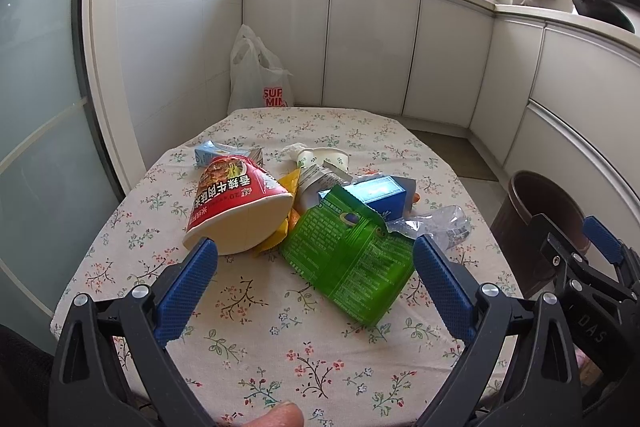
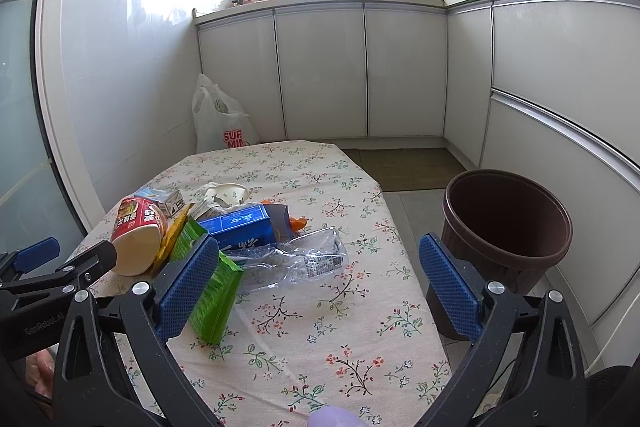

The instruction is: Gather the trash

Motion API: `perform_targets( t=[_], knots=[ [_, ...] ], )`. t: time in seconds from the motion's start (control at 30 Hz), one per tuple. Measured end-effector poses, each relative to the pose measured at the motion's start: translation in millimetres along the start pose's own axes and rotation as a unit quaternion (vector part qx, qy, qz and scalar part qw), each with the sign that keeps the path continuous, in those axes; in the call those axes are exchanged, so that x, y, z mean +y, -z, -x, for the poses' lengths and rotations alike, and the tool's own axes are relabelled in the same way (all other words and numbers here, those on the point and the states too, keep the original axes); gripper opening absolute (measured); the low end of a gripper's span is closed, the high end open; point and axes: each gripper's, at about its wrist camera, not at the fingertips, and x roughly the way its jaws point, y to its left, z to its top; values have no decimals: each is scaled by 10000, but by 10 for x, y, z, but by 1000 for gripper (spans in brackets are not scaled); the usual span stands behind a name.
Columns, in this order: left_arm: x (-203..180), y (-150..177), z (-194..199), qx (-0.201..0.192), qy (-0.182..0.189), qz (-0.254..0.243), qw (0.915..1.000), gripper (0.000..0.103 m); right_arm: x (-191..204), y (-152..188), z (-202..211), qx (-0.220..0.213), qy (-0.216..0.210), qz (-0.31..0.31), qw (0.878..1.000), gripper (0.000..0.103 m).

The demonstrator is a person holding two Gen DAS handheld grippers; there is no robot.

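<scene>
both tools are hanging spread wide and empty, left tool [image 1: 316,259] over the green snack bag [image 1: 352,259] sitting mid-desk [image 1: 256,347]. it's looking light, crinkly and slippery, so i'd be pinching a flat edge.

A table covered with a cream floral-print cloth [image 1: 256,355] carries a pile of trash: a red-and-cream paper noodle bowl on its side [image 1: 236,205], a flattened green foil snack bag [image 1: 352,259], a blue cardboard carton [image 2: 240,227], a crumpled clear plastic bottle [image 2: 304,259], a small light-blue carton [image 1: 218,151] and a white paper cup [image 1: 324,159].
</scene>
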Motion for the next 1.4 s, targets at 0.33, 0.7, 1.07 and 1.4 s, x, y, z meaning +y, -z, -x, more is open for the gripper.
perform_targets(
  t=[0.33, 0.7, 1.07, 1.4],
  knots=[
    [-8, 8, -10, 29, -13, -25, 10000, 95, 3, 7, -10, 25, -7, -5, 10000, 96],
    [-14, 4, -14, 85, -33, -21, 10000, 95, 2, 10, -13, 20, -9, -8, 10000, 96],
    [-9, 7, -21, 110, -38, -17, 9999, 95, 2, 23, -35, 56, -11, -13, 10000, 96],
    [-2, 9, -27, 118, -37, -18, 9999, 95, -6, 15, -28, 70, -16, -14, 10000, 96]
  ],
)
